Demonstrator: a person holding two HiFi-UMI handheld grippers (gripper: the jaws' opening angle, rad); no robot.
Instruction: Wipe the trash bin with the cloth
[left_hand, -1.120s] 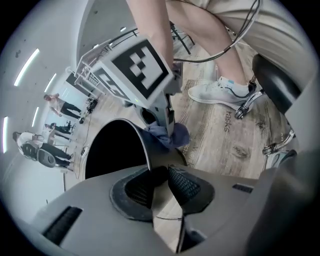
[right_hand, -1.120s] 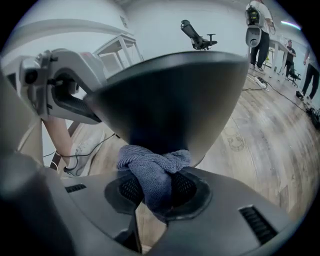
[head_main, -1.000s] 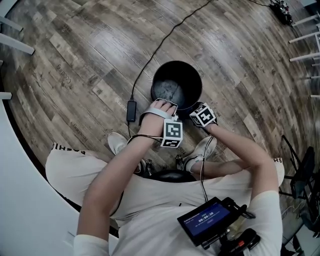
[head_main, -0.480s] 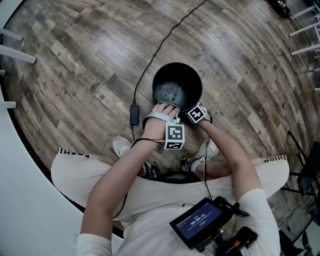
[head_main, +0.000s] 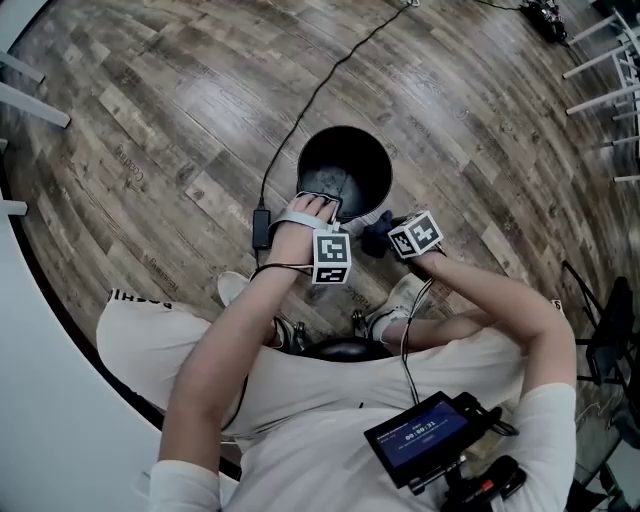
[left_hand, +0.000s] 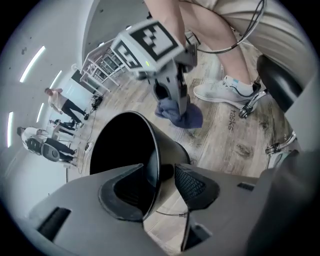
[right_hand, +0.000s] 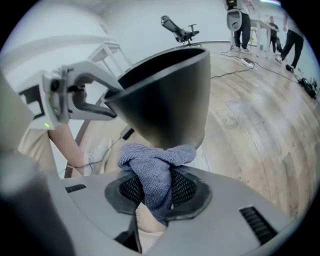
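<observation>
Left fingers: the left gripper (left_hand: 160, 172) was released, its jaws just having been opening. The trash bin's (left_hand: 170, 145) rim wall stood between them, one finger inside and one outside, pads not pressing.
Right fingers: the right gripper (right_hand: 155, 187) was clenched on the cloth (right_hand: 155, 170), which bunched above the pads.
Bin: upright on the wooden floor (head_main: 150, 120), its outer wall straight ahead of the right fingers.
Cloth edge: just beside the bin's wall; contact could not be told.
Open room: bare floor lay beyond the bin's far rim.
Obstacles: a cable (head_main: 310, 100) ran to an adapter (head_main: 261, 224) just left of the left fingers. The person's shoes (head_main: 405, 295) sat behind both.
</observation>
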